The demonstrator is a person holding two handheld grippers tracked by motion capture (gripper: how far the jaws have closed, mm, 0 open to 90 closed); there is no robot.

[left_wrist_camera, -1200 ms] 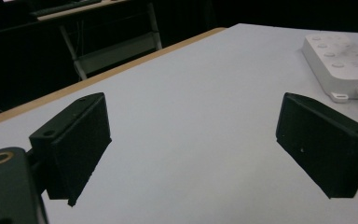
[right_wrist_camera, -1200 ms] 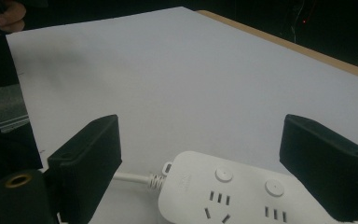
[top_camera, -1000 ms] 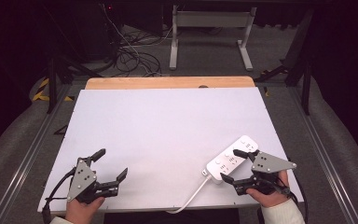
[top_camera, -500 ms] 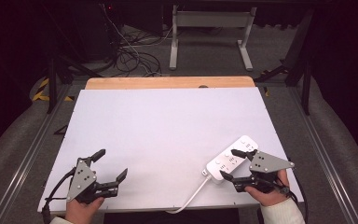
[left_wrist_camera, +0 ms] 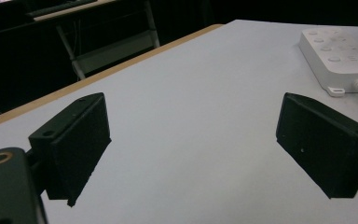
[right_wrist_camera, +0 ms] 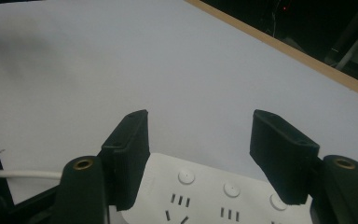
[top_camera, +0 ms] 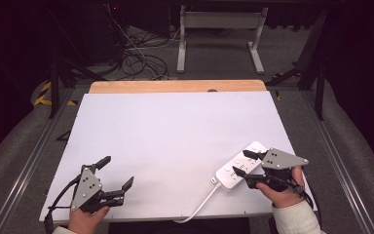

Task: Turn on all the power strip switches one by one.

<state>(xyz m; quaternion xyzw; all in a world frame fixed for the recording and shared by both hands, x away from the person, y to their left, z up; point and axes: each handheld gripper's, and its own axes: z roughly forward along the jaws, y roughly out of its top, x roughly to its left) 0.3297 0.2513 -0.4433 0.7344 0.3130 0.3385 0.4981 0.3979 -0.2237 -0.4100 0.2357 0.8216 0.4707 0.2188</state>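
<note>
A white power strip (top_camera: 228,173) lies flat near the table's front right corner, its white cable (top_camera: 199,207) running off the front edge. My right gripper (top_camera: 241,162) hovers over it with its jaws astride the strip's socket face (right_wrist_camera: 205,196). The jaws have just been closing, and the pads do not visibly press on the strip. My left gripper (top_camera: 118,170) rests at the front left, jaws wide apart (left_wrist_camera: 191,121) with only bare tabletop between them. The left gripper view shows the strip (left_wrist_camera: 340,51) far off at the upper right.
The white tabletop (top_camera: 175,126) has a wooden strip (top_camera: 175,86) along its far edge. Beyond it, on the dark floor, are loose cables (top_camera: 136,58) and a grey metal stand (top_camera: 219,29). Metal rails run along both sides of the table.
The right gripper's jaws have narrowed over the power strip and the hand has edged slightly forward. The left gripper has stayed where it was.
</note>
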